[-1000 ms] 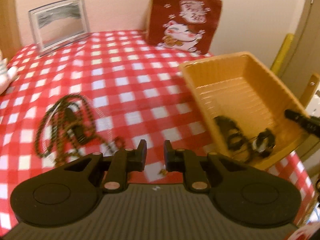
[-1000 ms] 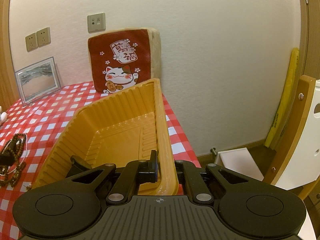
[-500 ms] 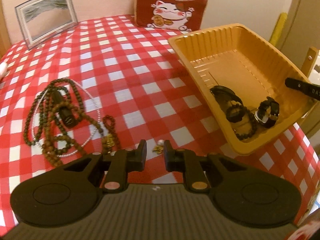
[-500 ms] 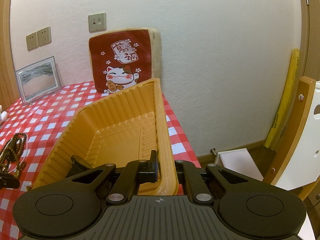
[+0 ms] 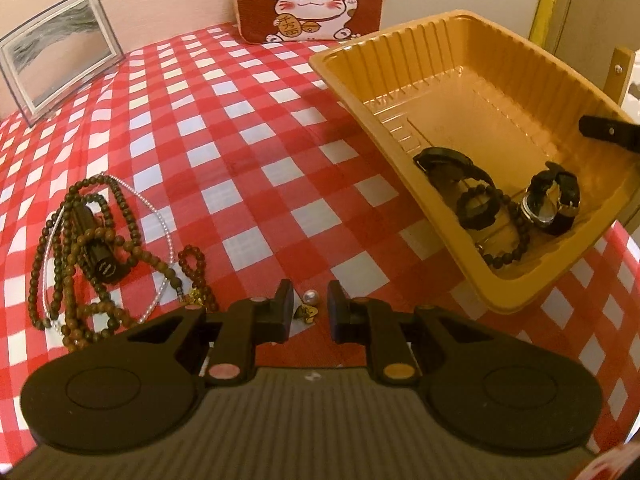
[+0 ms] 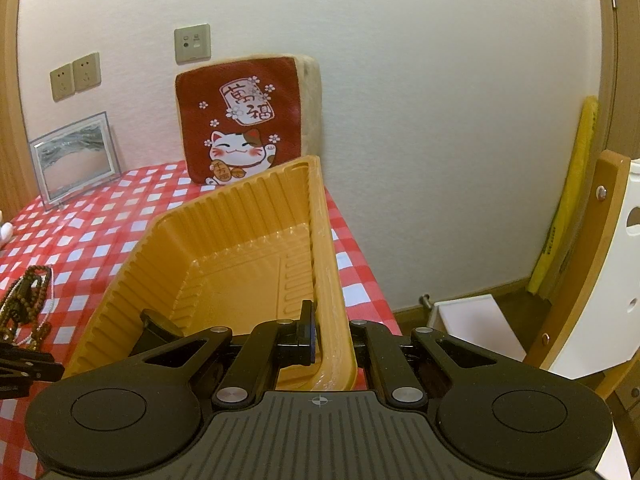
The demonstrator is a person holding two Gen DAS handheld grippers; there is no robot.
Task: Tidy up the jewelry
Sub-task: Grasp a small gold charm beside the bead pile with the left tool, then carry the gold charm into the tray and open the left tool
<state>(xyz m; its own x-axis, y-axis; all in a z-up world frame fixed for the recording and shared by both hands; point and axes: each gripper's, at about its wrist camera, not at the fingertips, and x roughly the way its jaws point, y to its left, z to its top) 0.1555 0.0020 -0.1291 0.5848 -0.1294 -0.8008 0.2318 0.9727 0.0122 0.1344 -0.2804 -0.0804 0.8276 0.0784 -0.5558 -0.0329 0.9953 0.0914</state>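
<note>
- Left wrist view: the left gripper is angled down over the red-and-white checked tablecloth. Its jaws are slightly spread, pinching nothing.
- A small silver-grey pearl bead and a small gold-coloured charm lie on the cloth in the gap between the fingertips, untouched by either pad.
- A tangle of brown wooden bead necklaces with a thin white pearl strand and a black cylindrical item lies on the cloth to the left of the gripper.
- The ribbed orange plastic tray sits tilted at the right. In its low end lie a black wristwatch, a second black watch and a dark bead bracelet.
- Right wrist view: the right gripper is pressed together on the tray's right wall, one finger inside, one outside, and that side stands raised.
- A red lucky-cat cushion and a clear-framed picture lean on the wall behind.
</note>
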